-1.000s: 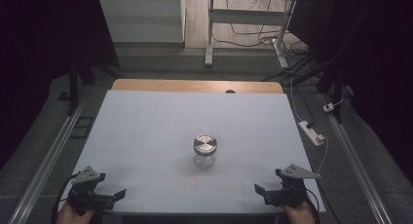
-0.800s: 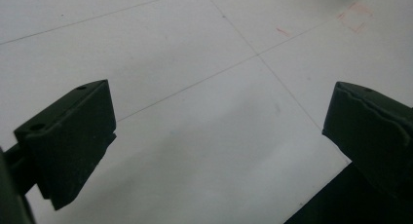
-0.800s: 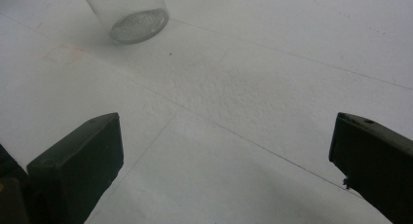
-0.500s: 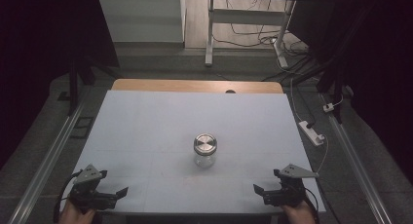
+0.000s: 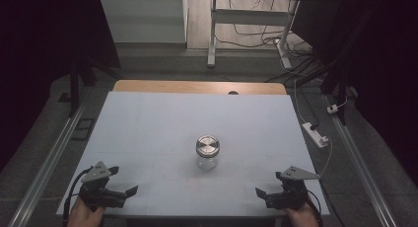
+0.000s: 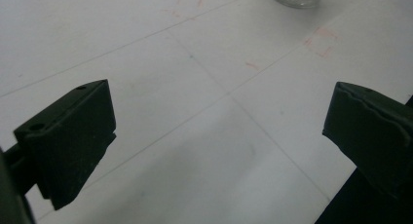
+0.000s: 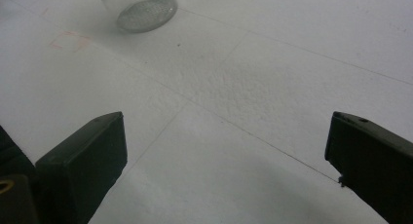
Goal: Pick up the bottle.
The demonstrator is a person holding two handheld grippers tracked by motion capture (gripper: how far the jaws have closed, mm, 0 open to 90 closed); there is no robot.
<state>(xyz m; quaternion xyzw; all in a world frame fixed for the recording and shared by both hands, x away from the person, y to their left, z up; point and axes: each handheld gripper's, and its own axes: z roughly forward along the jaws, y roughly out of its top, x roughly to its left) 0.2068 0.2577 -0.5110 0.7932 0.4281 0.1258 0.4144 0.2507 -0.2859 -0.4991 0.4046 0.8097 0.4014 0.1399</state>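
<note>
While the jar (image 5: 207, 151) stands mid-bench (image 5: 148, 118), well apart from both tools, the left tool (image 5: 125, 185) has been shifted slightly, jaws spread and empty. The right tool (image 5: 266, 193) was eased marginally narrower, yet gapes empty; an approach seems pending.

Overhead plus two low tabletop (image 5: 148, 123) close-ups

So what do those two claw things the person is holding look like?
Both are black. The left gripper and right gripper each have two chunky black jaws, a grey three-cornered plate on top, and a black cable trailing back by the hand. No sleeves can be seen.
</note>
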